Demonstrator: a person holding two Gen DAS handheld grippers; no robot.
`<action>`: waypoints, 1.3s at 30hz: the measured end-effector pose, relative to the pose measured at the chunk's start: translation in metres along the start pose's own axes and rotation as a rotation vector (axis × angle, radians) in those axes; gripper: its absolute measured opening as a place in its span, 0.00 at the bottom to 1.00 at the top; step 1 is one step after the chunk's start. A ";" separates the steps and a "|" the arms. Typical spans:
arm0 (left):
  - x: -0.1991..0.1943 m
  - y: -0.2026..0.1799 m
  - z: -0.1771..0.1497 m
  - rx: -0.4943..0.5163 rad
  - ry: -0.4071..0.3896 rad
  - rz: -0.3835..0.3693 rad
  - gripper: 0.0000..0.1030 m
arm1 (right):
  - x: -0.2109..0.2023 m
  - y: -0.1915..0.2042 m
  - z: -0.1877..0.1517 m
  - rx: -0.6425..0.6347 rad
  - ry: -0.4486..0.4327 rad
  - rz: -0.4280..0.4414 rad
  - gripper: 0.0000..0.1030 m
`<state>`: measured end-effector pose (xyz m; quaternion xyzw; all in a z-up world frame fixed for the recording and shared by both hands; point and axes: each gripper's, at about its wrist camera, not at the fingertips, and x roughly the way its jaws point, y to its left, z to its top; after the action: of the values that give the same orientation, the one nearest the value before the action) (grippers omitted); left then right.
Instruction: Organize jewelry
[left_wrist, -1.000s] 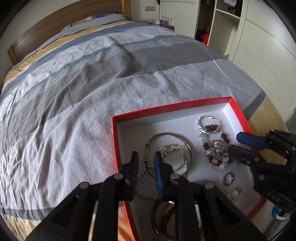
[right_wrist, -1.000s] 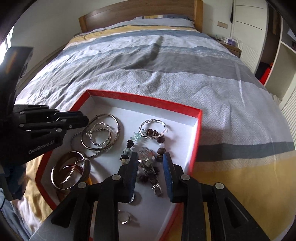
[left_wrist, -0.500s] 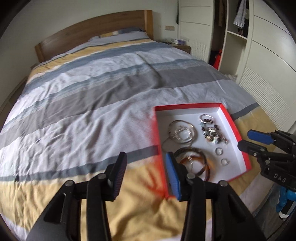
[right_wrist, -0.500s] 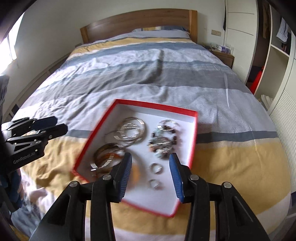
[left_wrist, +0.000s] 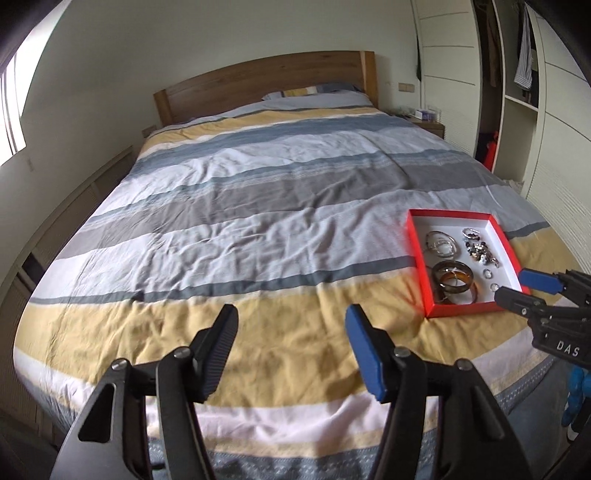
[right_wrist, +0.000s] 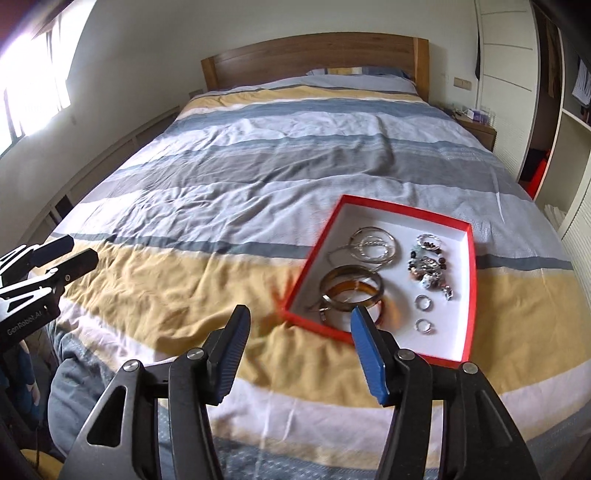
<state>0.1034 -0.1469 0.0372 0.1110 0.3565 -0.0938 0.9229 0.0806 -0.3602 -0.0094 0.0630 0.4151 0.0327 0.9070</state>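
bedroom scene, both grippers lifted clear above the foot of a bed (left_wrist: 280, 206) under a striped duvet of grey, white, blue and yellow bands. left gripper (left_wrist: 290, 332) with jaws spread wide, having just been opening, nothing between them, only the yellow band of the duvet seen through the gap. right gripper (right_wrist: 299, 334) with jaws apart as well, also just been opening, nothing clamped; right blue pad overlapping the near edge of the tray in view but not touching it. red tray (right_wrist: 471, 280) with white floor lying flat on the duvet near the foot of the bed, to the right in both views. inside it: silver bangles (right_wrist: 375, 248) toward the far left part, an amber bangle (right_wrist: 354, 293) stacked with darker metal ones at the near left, a tangle of beaded bracelets (right_wrist: 428, 264) on the right side, two small rings (right_wrist: 423, 314) nearer along the right. in the left wrist view, same tray (left_wrist: 415, 258) at the right edge with the right gripper's fingertips (left_wrist: 537, 280) just beside its near right corner. in the right wrist view, left gripper at the far left, well apart from the tray. wooden headboard (right_wrist: 314, 59) at the far end, white wardrobe (left_wrist: 450, 74) along the right wall, window (right_wrist: 33, 96) bright on the left.
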 end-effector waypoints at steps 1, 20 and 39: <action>-0.005 0.005 -0.003 -0.008 -0.005 0.002 0.59 | -0.003 0.007 -0.003 -0.006 0.000 -0.001 0.56; -0.073 0.042 -0.049 -0.071 -0.115 0.052 0.63 | -0.062 0.090 -0.035 -0.093 -0.099 -0.044 0.95; -0.079 0.049 -0.093 -0.074 -0.128 0.123 0.63 | -0.067 0.097 -0.070 -0.062 -0.142 -0.107 0.99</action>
<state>-0.0009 -0.0675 0.0308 0.0920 0.2926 -0.0307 0.9513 -0.0170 -0.2655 0.0095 0.0148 0.3515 -0.0077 0.9361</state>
